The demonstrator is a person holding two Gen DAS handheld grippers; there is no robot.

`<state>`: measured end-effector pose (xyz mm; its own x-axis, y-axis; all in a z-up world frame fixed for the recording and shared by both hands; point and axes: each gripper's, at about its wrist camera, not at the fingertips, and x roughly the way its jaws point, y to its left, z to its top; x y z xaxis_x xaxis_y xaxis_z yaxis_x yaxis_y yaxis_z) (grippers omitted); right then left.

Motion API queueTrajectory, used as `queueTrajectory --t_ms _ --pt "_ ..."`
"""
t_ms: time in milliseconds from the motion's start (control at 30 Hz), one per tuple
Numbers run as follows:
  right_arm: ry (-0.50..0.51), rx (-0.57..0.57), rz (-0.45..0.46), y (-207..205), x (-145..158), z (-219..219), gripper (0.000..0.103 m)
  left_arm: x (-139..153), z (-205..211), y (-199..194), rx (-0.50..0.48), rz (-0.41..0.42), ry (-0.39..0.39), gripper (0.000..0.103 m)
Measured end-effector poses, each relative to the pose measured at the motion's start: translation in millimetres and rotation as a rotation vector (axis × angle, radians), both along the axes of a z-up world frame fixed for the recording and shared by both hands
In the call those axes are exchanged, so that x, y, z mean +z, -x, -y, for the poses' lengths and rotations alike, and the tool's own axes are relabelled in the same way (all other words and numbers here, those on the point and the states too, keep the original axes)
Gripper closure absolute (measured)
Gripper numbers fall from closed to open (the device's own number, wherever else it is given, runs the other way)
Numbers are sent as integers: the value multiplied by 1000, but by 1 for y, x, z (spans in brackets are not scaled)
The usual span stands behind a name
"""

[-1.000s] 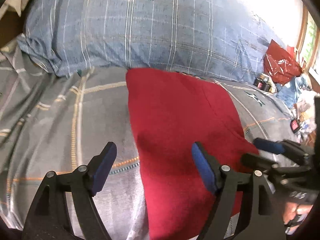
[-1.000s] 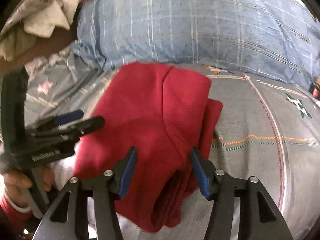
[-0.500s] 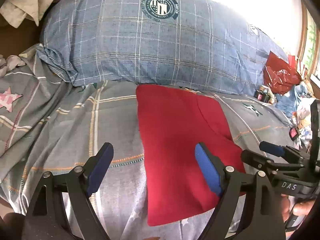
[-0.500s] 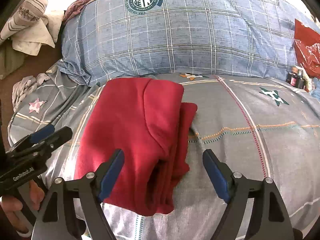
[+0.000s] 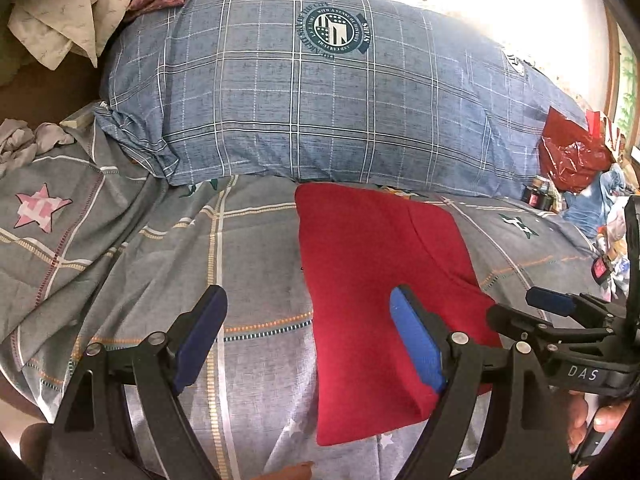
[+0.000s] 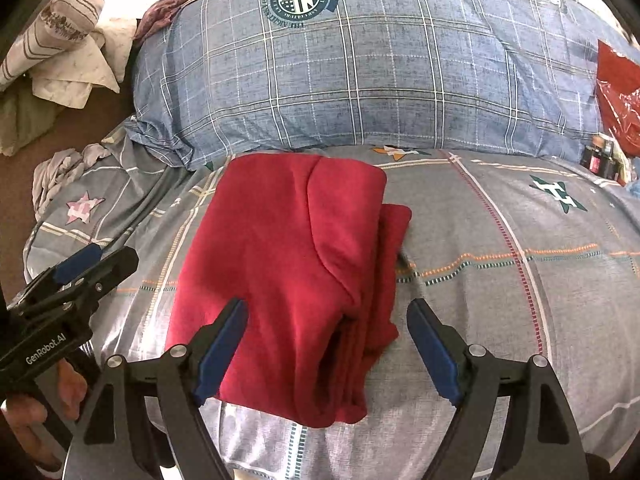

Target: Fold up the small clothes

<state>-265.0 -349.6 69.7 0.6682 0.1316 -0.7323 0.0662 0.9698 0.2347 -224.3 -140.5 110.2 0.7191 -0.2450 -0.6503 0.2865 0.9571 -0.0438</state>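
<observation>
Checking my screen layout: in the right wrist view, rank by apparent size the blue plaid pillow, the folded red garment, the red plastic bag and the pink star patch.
1. Blue plaid pillow, largest.
2. Folded red garment.
3. Red plastic bag, cut off by the frame edge, so only partly seen.
4. Pink star patch, smallest.

red folded garment lies on grey bed cover | right gripper wide open above it | blue checked pillow behind

I'm in a bedroom at home: a grey patterned bedspread under me and a big blue plaid pillow behind. Crumpled laundry sits at the left, and what may be toiletry bottles at the right.
</observation>
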Motion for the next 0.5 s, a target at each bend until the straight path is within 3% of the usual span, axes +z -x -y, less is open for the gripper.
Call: queueTrajectory --t_ms 500 --pt "1 20 -16 -8 -7 -9 19 -6 0 -5 10 -15 -25 19"
